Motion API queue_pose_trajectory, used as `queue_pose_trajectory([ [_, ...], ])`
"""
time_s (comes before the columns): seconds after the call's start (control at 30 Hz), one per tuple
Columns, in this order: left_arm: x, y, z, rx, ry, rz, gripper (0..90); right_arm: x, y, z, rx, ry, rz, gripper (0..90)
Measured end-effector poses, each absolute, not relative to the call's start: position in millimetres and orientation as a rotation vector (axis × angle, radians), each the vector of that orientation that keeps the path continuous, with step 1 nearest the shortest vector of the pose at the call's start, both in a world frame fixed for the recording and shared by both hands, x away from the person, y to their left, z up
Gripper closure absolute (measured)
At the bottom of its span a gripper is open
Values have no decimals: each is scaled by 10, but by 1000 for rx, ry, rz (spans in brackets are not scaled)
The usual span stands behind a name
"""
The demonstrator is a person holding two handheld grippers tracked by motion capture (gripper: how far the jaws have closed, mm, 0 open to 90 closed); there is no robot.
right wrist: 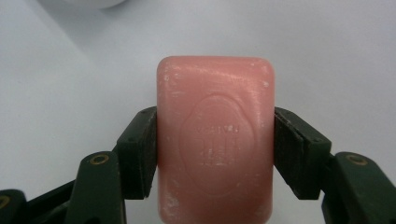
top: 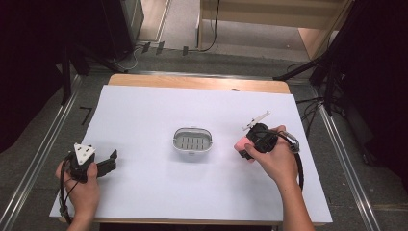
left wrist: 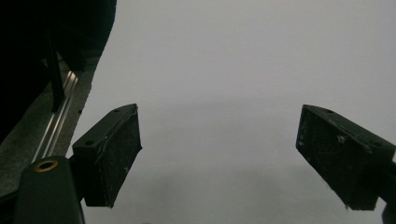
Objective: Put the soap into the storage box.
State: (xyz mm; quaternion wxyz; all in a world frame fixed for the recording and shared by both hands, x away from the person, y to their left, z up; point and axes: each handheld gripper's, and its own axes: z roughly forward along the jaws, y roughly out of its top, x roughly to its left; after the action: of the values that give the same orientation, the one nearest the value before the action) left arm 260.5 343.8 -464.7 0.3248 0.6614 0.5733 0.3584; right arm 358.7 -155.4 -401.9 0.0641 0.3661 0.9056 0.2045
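The right claw (right wrist: 215,154) is clamped on a pink rectangular bar of soap (right wrist: 215,140), just right of the white oval soap dish (top: 192,140) mid-bench. The left claw (left wrist: 219,154) rests apart, empty. Likely next: carry it level and release low over the dish.

Both forearms are showing bare, no sleeves. The left gripper (top: 107,163) is wearing a grey three-cornered plate (top: 83,153) over black, blocky jaws with brass-ringed screws. The right gripper (top: 244,148) is trailing a looping black cable (top: 300,171) and carrying a thin white bracket (top: 256,119).
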Motion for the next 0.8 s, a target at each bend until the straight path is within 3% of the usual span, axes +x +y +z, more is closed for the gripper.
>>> queue_pose_trajectory([
  [0.8, 2604, 3440, -4645, 1736, 1505, 937, 146, 3659, -1225, -3849, 919, 2777, 662, 384],
])
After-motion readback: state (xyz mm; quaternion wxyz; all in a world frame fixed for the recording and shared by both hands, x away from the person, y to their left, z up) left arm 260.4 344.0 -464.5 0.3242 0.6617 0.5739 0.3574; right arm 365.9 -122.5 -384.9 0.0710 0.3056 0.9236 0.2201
